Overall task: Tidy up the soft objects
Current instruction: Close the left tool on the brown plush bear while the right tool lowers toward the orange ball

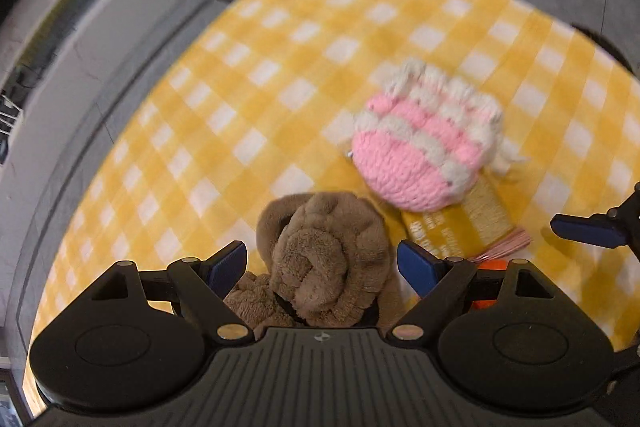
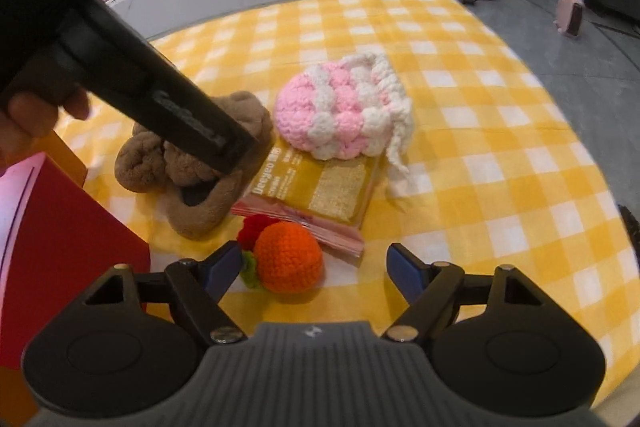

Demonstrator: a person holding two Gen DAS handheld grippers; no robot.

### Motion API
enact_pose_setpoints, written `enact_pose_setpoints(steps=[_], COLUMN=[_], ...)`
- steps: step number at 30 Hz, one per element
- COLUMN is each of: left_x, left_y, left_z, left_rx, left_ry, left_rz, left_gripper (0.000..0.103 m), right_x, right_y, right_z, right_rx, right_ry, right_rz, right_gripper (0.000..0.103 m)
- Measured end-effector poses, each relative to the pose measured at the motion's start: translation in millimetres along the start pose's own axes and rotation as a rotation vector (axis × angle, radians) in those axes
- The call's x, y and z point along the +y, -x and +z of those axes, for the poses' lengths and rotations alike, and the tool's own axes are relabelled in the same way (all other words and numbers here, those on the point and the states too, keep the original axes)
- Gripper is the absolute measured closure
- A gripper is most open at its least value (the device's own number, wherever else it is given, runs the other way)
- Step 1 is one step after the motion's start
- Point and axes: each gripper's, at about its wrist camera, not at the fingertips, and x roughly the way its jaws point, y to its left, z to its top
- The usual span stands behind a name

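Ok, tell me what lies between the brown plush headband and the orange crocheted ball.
Right wrist view: only bare yellow checked cloth and a small red crocheted bit lie between the brown plush headband and the orange crocheted ball.

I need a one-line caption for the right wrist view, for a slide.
Open right gripper above a crocheted orange on a yellow checked cloth, beside a pink-and-white knitted pouch and brown plush headband.

The right gripper [image 2: 314,269] hangs over a yellow checked cloth [image 2: 480,147], jaws apart, an orange crocheted ball [image 2: 289,257] between them, untouched. Beyond lie a yellow packet [image 2: 320,187] and a pink-and-white knitted pouch [image 2: 340,111] resting on it. The left gripper's black body [image 2: 160,99] overlaps a brown plush piece [image 2: 192,195]. A red box [image 2: 60,235] stands left.
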Motion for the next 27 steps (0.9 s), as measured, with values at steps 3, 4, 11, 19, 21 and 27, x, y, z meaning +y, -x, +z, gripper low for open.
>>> enact_pose_setpoints(steps=[3, 4, 11, 19, 21, 27], left_x=[4.4, 5.8, 10.3, 2.9, 8.0, 6.3], left_y=[-14.8, -19.4, -44.3, -59.7, -64.4, -66.1], left_z=[4.9, 6.0, 20.5, 24.5, 25.7, 23.4], left_rx=[0.035, 0.046, 0.134, 0.224, 0.293, 0.369], left_ry=[-0.007, -0.005, 0.021, -0.033, 0.021, 0.023], left_rz=[0.0, -0.012, -0.042, -0.031, -0.043, -0.045], left_gripper=[0.003, 0.003, 0.003, 0.0, 0.0, 0.01], right_x=[-0.9, -0.2, 1.9, -1.8, 0.9, 0.2], right_y=[-2.6, -1.7, 3.4, -3.3, -5.9, -5.4], right_z=[2.0, 2.0, -0.4, 0.5, 0.9, -1.2], right_rx=[0.016, 0.015, 0.02, 0.045, 0.05, 0.041], right_ry=[-0.002, 0.003, 0.007, -0.012, 0.008, 0.026], right_rz=[0.05, 0.06, 0.093, 0.142, 0.14, 0.135], right_gripper=[0.036, 0.041, 0.055, 0.055, 0.055, 0.056])
